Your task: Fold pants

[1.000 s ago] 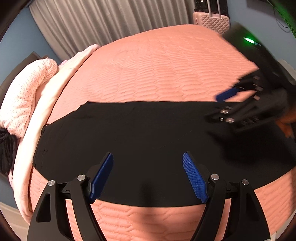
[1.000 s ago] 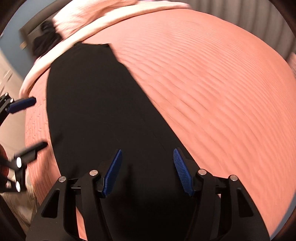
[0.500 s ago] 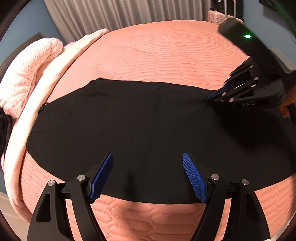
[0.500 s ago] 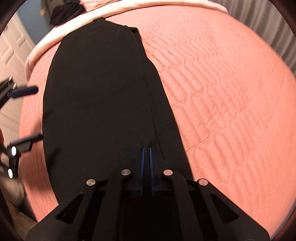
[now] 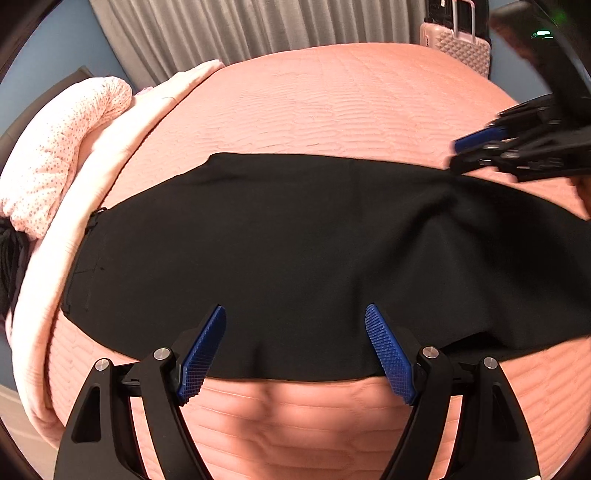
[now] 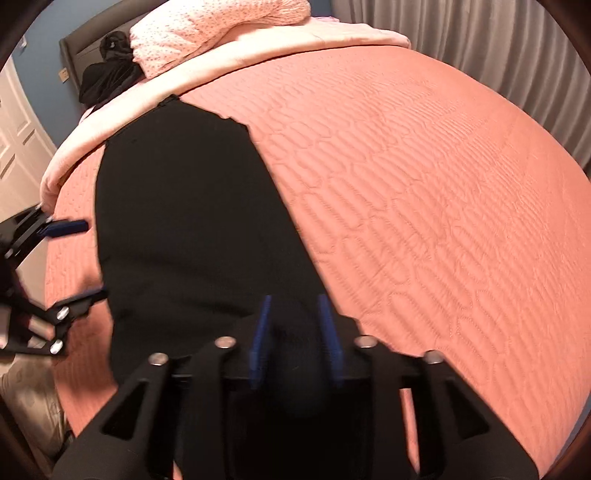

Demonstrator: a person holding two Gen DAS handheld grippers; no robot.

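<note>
Black pants (image 5: 295, 251) lie lengthwise across a salmon quilted bed, waist toward the pillows at left. My left gripper (image 5: 295, 332) is open and empty, hovering over the pants' near edge. In the right wrist view the pants (image 6: 184, 221) run away from me. My right gripper (image 6: 295, 321) has its blue pads partly apart with black fabric bunched between them. In the left wrist view the right gripper (image 5: 480, 151) sits at the pants' far right edge, where the cloth is lifted into a ridge. The left gripper (image 6: 74, 254) shows open at the left of the right wrist view.
A pink dotted pillow (image 5: 62, 147) and pale blanket (image 5: 122, 147) lie at the bed's head, with dark clothing (image 6: 107, 74) beside the headboard. Grey curtains (image 5: 258, 29) and a pink suitcase (image 5: 458, 48) stand beyond the bed. The bedspread (image 6: 424, 203) stretches wide to the right.
My right gripper shut on the pants' far edge, then its pads parted somewhat while it lifted, raising a ridge of cloth. My left gripper stayed open and pulled back slightly.
</note>
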